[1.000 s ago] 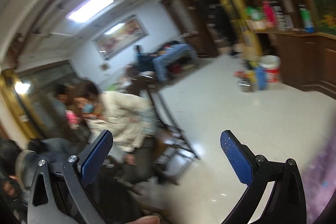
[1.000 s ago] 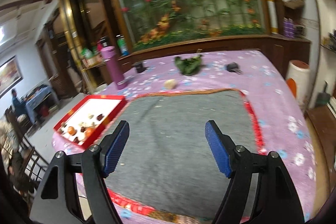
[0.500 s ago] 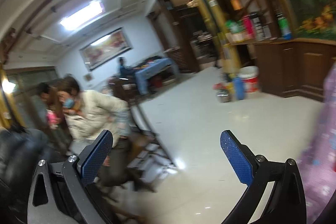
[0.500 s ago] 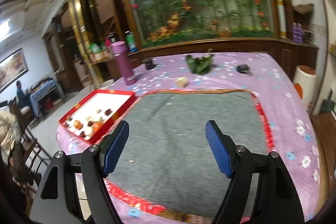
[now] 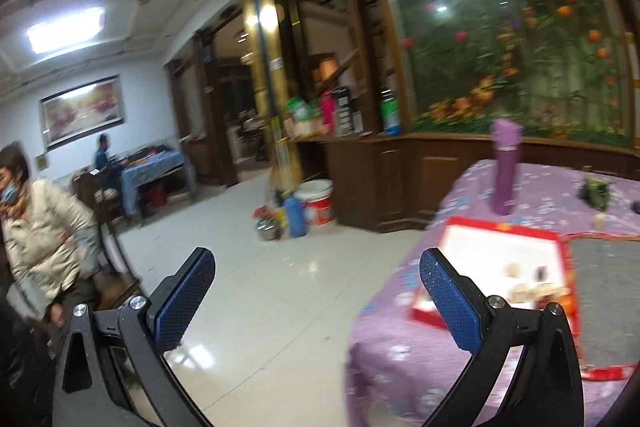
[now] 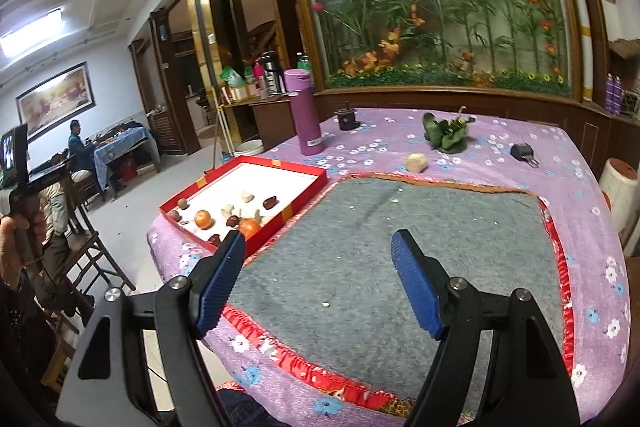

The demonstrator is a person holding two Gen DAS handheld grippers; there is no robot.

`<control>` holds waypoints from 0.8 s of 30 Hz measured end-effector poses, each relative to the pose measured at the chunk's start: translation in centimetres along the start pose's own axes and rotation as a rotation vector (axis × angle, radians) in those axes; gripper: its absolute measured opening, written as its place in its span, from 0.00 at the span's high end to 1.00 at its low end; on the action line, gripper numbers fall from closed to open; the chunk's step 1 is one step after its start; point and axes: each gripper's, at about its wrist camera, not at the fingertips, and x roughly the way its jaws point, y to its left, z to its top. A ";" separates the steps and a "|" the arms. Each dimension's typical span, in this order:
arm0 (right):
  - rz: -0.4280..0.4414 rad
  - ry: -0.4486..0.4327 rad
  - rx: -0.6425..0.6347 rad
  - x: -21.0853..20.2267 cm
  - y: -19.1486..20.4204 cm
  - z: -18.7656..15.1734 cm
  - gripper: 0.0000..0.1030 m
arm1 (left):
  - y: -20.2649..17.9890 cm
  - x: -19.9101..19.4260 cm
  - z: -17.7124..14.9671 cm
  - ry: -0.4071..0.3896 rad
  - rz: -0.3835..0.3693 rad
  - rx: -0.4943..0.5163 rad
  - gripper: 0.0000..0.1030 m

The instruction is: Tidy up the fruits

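Both grippers empty, jaws spread wide. Right gripper [image 6: 318, 283] hangs over the near edge of the grey mat [image 6: 420, 239], aimed across the table. Left gripper [image 5: 316, 301] is off the table's left side, mostly over floor, so it looks like neither has started a pick. Fruits [image 6: 203, 219] all sit in the red tray [image 6: 244, 163] left of the mat, bunched at its near end. Mat is bare, probably the sorting area

The grey mat [image 6: 400, 251] lies bare, free for passage. At its left edge stands the red tray [image 6: 304, 199] wall; farther off, a purple flask [image 6: 302, 113] stands upright.
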 end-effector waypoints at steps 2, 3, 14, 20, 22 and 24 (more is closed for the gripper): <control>0.005 -0.008 0.002 -0.2 -0.1 0.0 0.26 | -1.4 -1.0 0.2 -0.016 -0.057 -0.001 0.01; 0.006 -0.011 0.005 -0.3 -0.1 0.0 0.26 | -2.0 -1.4 0.5 -0.020 -0.077 -0.004 0.01; -0.026 -0.052 0.073 -1.9 -3.3 -0.3 0.26 | -8.4 -4.9 1.6 -0.068 -0.246 0.011 0.01; -0.024 -0.070 0.085 -2.4 -4.3 0.5 0.26 | -10.4 -6.0 2.2 -0.077 -0.308 0.003 0.01; -0.011 -0.076 0.072 -2.4 -4.0 1.1 0.26 | -11.0 -6.4 2.0 -0.071 -0.319 -0.005 0.01; 0.001 -0.086 0.056 -2.4 -3.5 1.7 0.26 | -11.4 -6.3 2.0 -0.056 -0.342 -0.014 0.01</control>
